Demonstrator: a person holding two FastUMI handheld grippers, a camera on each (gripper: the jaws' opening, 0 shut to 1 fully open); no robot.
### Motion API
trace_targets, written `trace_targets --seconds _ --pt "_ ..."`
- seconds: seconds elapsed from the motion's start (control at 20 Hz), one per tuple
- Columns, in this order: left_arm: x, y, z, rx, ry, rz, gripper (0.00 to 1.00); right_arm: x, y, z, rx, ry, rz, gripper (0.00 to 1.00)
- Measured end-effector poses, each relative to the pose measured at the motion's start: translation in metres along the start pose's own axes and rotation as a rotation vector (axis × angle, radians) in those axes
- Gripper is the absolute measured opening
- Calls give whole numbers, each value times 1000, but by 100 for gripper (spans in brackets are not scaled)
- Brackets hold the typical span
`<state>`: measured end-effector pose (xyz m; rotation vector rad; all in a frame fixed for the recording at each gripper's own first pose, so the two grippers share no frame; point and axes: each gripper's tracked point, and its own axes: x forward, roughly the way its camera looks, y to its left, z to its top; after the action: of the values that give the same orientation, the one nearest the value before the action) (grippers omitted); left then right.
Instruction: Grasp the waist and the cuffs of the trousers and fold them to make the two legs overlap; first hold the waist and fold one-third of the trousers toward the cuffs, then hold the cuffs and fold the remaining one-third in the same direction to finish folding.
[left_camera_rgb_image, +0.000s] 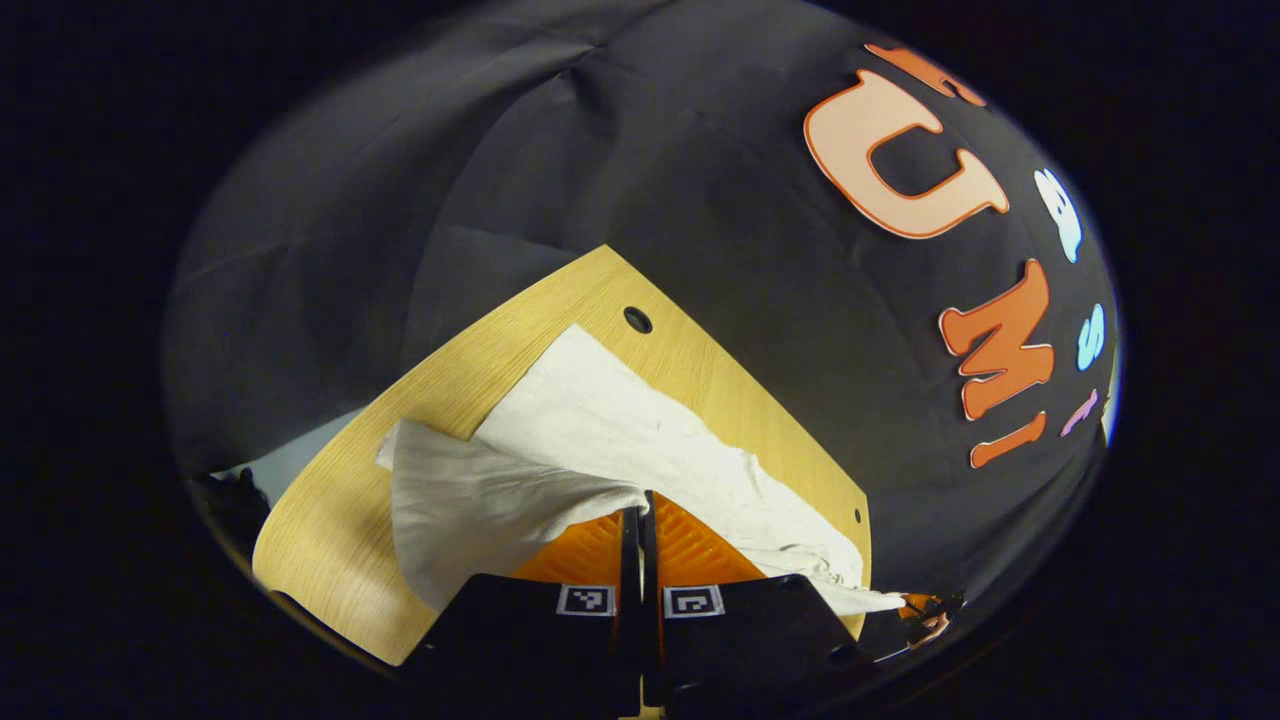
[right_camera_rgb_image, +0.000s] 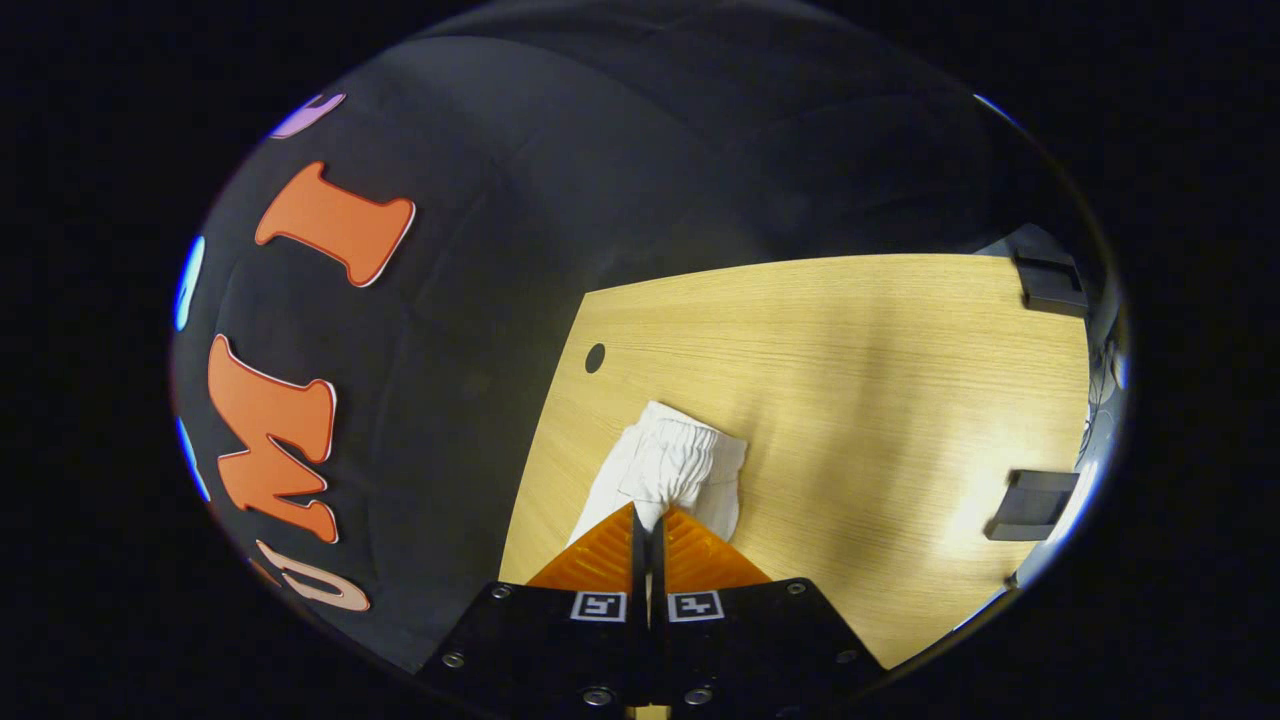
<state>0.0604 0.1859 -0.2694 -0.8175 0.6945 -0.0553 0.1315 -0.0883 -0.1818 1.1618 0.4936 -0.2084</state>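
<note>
Left gripper (left_camera_rgb_image: 641, 512): jaws pinched together on a cuff of the white trousers (left_camera_rgb_image: 620, 440), cloth lifted off the wooden table (left_camera_rgb_image: 330, 520). Right gripper (right_camera_rgb_image: 649, 512): jaws clamped on the gathered waist (right_camera_rgb_image: 675, 460), held above the table.

Both cams look down close; share table (right_camera_rgb_image: 850, 330), trousers (left_camera_rgb_image: 600, 420).

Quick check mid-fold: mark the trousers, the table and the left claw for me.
trousers (left_camera_rgb_image: 620, 420), left gripper view, flat leg cloth.
table (right_camera_rgb_image: 850, 330), right gripper view, bare wooden top.
left claw (left_camera_rgb_image: 640, 512), left gripper view, fingertips pinching cloth.
</note>
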Motion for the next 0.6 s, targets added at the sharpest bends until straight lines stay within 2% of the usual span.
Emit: trace_targets --seconds 0.35,0.6 --pt "45 -16 29 13 -39 74 3 57 47 12 -12 59 40 1" --pt "91 -23 45 75 -23 140 4 105 76 13 -41 102 46 1"
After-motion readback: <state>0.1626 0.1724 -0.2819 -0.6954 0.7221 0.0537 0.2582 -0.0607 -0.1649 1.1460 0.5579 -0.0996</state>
